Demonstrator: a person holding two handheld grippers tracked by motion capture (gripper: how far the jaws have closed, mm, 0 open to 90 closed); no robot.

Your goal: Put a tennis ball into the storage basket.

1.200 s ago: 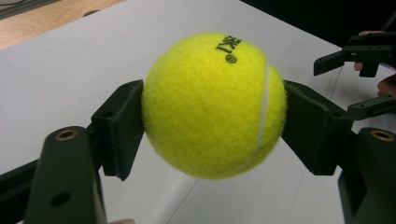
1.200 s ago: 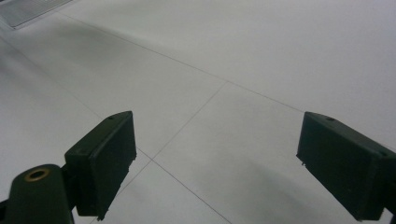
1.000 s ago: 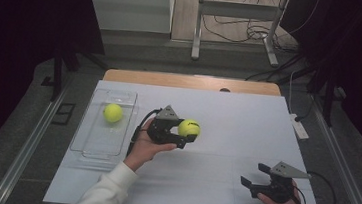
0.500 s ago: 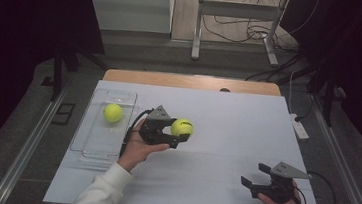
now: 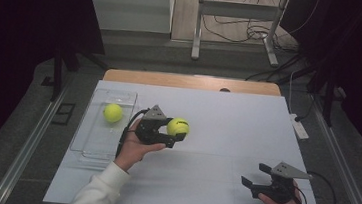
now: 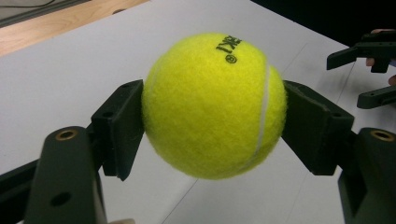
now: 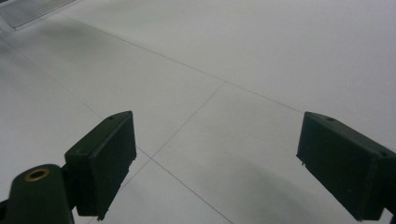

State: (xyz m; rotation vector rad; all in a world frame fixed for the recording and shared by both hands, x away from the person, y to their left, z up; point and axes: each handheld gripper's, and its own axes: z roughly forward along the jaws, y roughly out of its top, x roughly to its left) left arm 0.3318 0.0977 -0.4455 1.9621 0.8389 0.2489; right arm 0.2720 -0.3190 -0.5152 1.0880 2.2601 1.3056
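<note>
Your left gripper [image 5: 178, 134] has its fingers [image 6: 119, 126] closed on one tennis ball [image 6: 214, 105], pressing it from both sides and holding it clear above the white table [image 5: 226, 136], just right of the clear tray [image 5: 92, 141]. Black print on the held ball sits near its top and appears upside down in the left gripper view; the letters cannot be read with certainty, though a small circled mark sits beside them. A second tennis ball [image 5: 113, 112] lies inside the tray. Count: two balls, one tray, two grippers. Your right gripper [image 5: 257, 177] rests near the table's front right, fingers [image 7: 105, 156] spread apart with nothing between them.
</note>
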